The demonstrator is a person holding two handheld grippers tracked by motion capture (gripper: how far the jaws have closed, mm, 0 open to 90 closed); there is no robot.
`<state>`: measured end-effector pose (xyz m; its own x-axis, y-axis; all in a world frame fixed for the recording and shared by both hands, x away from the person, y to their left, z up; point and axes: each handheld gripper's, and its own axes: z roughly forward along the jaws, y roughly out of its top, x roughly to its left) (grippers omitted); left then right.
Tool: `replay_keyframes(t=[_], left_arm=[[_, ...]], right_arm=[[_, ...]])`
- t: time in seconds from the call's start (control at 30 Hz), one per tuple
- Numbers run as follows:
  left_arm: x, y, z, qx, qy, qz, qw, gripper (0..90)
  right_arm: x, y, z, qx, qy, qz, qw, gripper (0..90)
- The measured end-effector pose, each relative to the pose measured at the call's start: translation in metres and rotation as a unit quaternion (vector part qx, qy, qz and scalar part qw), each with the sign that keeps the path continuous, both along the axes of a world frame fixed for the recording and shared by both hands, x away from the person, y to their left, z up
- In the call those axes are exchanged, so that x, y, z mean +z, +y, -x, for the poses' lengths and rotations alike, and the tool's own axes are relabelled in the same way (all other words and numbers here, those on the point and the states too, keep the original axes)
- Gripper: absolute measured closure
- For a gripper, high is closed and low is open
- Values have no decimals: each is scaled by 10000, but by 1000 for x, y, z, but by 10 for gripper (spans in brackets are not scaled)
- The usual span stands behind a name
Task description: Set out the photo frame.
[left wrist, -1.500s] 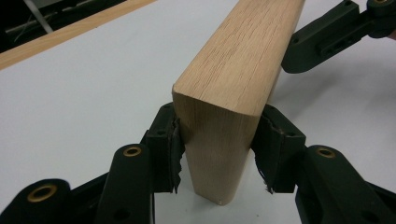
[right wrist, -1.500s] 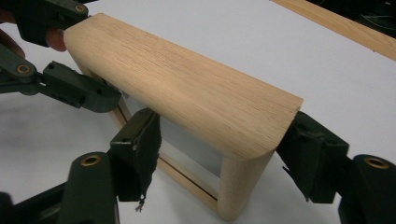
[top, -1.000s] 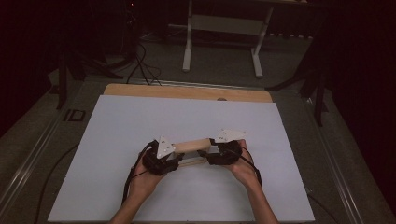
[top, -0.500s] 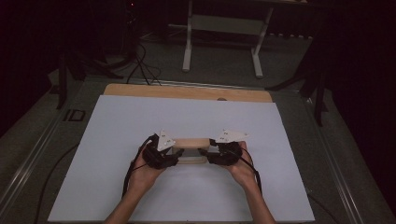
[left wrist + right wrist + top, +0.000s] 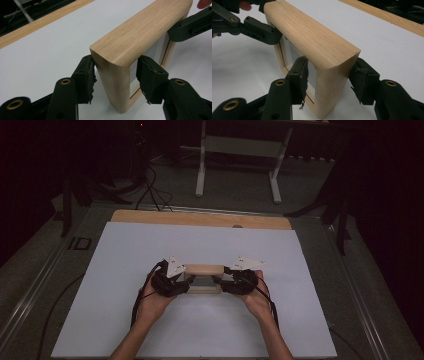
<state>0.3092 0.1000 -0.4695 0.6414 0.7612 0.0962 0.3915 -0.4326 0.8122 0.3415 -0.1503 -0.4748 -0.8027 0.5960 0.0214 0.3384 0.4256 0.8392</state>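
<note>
dark floor surrounds a white table [image 5: 150, 250] with a wooden strip [image 5: 200, 218] along its far edge; beyond it stands a pale metal stand [image 5: 237, 150], and cables [image 5: 150, 190] trail over the floor at the far left. near the middle of the table, a little toward the person, a wooden frame [image 5: 202, 270] stands upright on its edge, its long top rail running left to right between the two grippers. the left gripper [image 5: 170, 282], held in the left hand [image 5: 152, 302], meets the frame's left end; the right gripper [image 5: 237, 281], held in the right hand [image 5: 257, 300], meets its right end. each gripper carries a grey plate on top. in the left gripper view the left gripper [image 5: 115, 77] straddles the frame [image 5: 140, 32] at its corner post: one pad touches the outer face, while the other sits just apart from the inner side, so the jaws stand at a middling gap about the post rather than pinching it. in the right gripper view the right gripper [image 5: 329, 77] brackets the opposite post of the frame [image 5: 312, 37] likewise, one pad inside against the grey panel, one at the outer face, seemingly touching; whether it presses tight i cannot tell. each gripper view also catches the other gripper's jaw at the far end.
</note>
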Motion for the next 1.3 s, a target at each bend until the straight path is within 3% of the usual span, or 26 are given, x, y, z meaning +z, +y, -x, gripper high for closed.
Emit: replay_keyframes(t=[0.4, 0.73, 1.0, 1.3], left_arm=[[1, 5, 0, 142, -28, 25, 9999, 524], [0, 5, -1, 106, -62, 84, 9999, 526], [0, 6, -5, 100, -57, 91, 9999, 529], [-1, 6, -12, 72, -38, 152, 9999, 527]], right_arm=[[1, 6, -4, 33, 13, 39, 10000, 506], [6, 1, -3, 44, -45, -1, 10000, 470], [5, -1, -4, -67, -77, 31, 9999, 552], [4, -1, -7, -199, -74, 2, 9998, 560]])
